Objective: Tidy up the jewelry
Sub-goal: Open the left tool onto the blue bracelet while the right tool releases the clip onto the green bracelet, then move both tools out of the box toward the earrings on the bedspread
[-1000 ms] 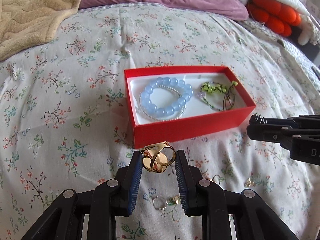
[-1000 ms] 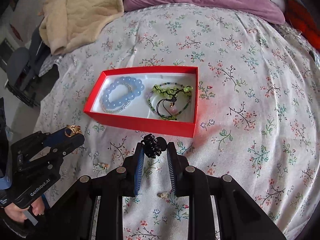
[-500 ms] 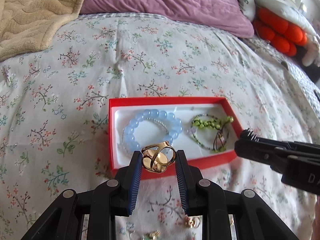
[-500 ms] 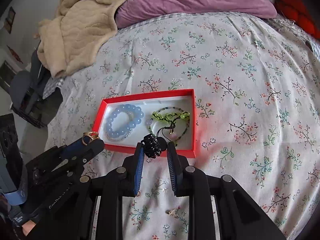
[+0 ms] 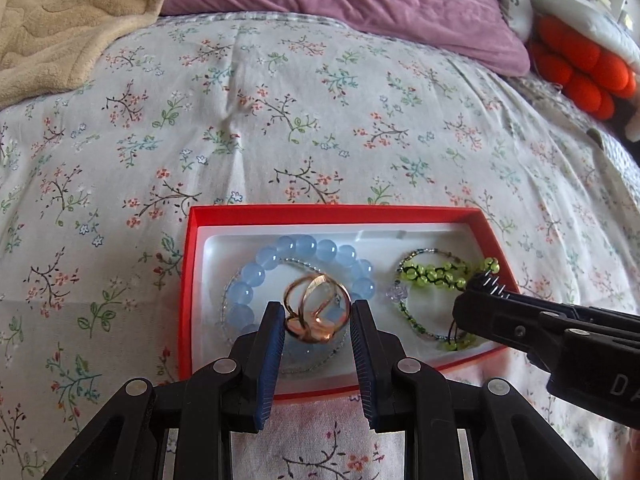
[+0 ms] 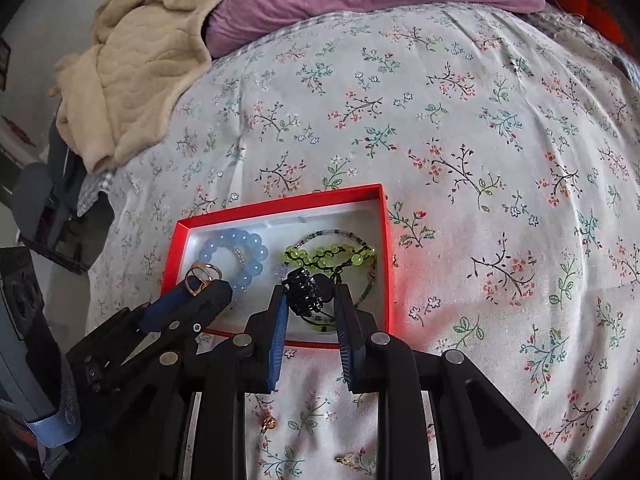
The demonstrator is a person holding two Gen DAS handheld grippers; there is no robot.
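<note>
Placement next: left gripper point(image 5: 318, 312) pinching gold ring point(image 5: 316, 308) above blue bracelet point(image 5: 256, 276); right gripper point(image 6: 310, 300) clamping black hair claw point(image 6: 306, 290) over green bracelet point(image 6: 332, 256). Best lowered into red box point(image 5: 320, 213), easing jaws apart low, toward bare lining at 12 o'clock.

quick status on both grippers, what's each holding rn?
Left gripper: closed on the gold ring, over the red box.
Right gripper: closed on the black hair claw, over the same box.
</note>
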